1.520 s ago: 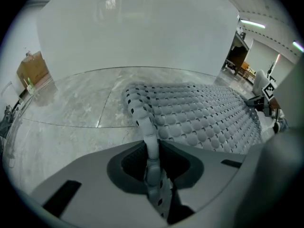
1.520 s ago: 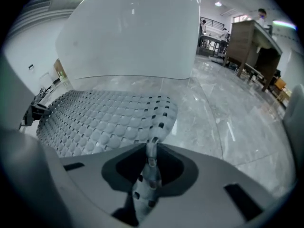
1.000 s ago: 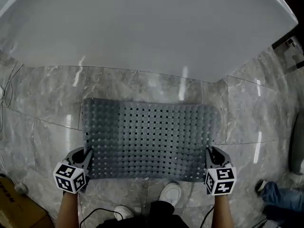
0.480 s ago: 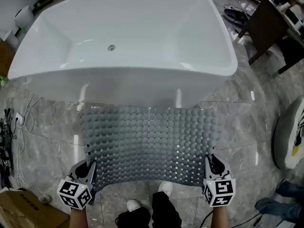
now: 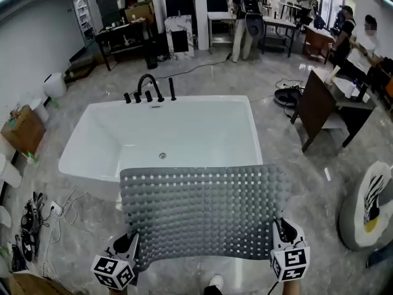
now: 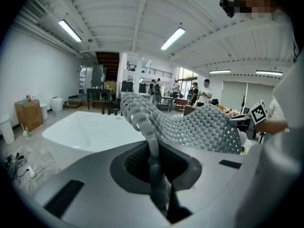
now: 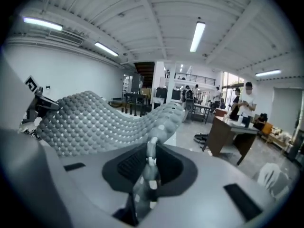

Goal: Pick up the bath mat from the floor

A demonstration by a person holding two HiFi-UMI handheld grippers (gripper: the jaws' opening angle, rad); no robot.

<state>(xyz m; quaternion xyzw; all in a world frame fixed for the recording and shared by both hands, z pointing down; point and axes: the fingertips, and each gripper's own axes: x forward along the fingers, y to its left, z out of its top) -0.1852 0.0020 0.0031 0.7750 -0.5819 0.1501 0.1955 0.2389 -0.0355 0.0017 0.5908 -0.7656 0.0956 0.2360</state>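
Observation:
The grey perforated bath mat [image 5: 206, 211] hangs spread out in the air between my two grippers, off the floor, in front of the white bathtub [image 5: 153, 143]. My left gripper [image 5: 129, 246] is shut on the mat's near left corner, and my right gripper [image 5: 281, 231] is shut on its near right corner. In the left gripper view the mat's edge [image 6: 142, 122] runs up out of the closed jaws. The right gripper view shows the mat [image 7: 104, 120] pinched the same way, sagging toward the other gripper.
A black faucet set [image 5: 147, 88] stands at the tub's far rim. Cables [image 5: 31, 220] lie on the marble floor at left. A dark desk [image 5: 322, 109] stands at right, with people [image 5: 347, 26] beyond. A white object with stripes [image 5: 368, 211] sits at far right.
The mat rose from the floor to held up in the air, both grippers still shut on its near corners. The head view tilted up from the floor to the whole tub and room.

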